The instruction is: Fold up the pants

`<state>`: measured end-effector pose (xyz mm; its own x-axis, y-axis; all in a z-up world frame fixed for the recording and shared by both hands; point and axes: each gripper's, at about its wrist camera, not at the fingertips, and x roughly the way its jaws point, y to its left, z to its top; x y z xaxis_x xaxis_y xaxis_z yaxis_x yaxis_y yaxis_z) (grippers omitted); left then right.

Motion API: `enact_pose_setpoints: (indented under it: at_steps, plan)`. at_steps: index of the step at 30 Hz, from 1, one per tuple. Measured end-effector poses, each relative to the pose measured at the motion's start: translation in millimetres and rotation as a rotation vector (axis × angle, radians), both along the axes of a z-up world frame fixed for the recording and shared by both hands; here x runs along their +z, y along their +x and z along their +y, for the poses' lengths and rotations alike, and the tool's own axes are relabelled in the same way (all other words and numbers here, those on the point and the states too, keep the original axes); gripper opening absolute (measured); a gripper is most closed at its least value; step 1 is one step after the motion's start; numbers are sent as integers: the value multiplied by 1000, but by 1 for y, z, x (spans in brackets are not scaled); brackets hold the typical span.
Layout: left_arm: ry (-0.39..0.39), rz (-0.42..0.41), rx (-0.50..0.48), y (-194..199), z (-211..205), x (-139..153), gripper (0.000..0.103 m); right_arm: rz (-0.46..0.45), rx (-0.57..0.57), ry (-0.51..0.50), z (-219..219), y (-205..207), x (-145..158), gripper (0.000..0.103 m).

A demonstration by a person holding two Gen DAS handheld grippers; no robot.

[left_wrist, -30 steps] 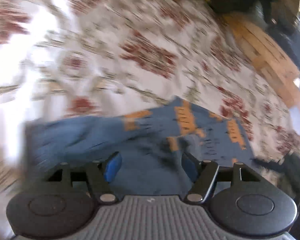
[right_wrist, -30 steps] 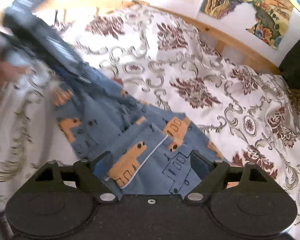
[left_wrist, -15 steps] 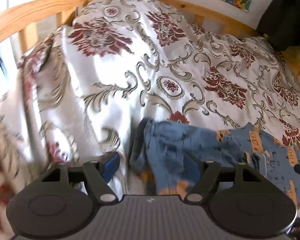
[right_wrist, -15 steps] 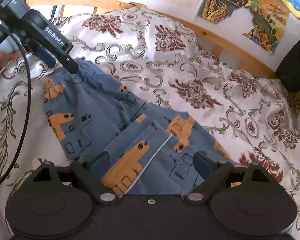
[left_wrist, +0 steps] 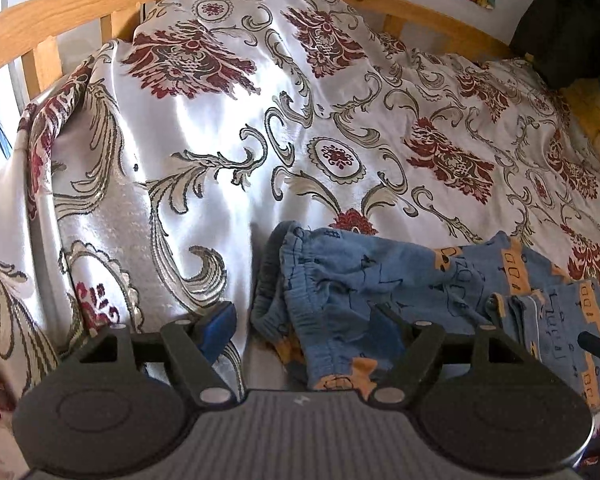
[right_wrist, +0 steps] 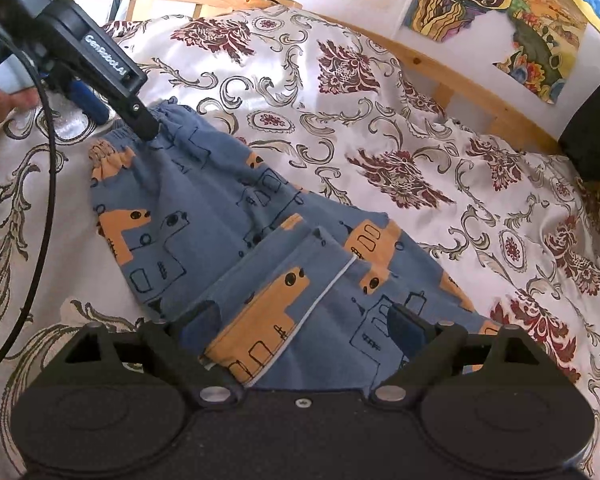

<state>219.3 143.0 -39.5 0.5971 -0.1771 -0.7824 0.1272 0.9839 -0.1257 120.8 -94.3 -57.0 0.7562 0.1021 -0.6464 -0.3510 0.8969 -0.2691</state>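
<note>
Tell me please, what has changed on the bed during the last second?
The left tongs swung to the waistband end of the pants, and their jaws have just been opening, with the waistband loose between them. The right tongs stayed open over the folded leg end; the bedspread is unchanged.

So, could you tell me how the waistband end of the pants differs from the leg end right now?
The waistband end is gathered and lies flat in one layer; the leg end is smooth, with a turned-over flap on top. The left gripper is at the waistband end, jaws just opening; the right gripper straddles the leg end. Both share the blue, orange-printed fabric and rest on the bedspread.
</note>
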Motion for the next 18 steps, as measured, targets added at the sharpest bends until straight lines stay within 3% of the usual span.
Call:
enact_pose_setpoints:
  at_steps: [3,7,13,16,18]
  plan:
    - [-34,35,1,-5,0,0,83,-1,0,0,0,0,0,92]
    - [-188,142,34,-8,7,-8,85,4,-8,7,-1,1,-1,93]
    - [-262,137,198,4,19,-21,83,11,-17,29,-5,2,-3,94]
    - [-270,108,269,5,21,-25,76,17,-24,44,-6,3,-5,94]
    - [-238,99,321,5,21,-27,55,16,-27,51,-6,3,-5,94]
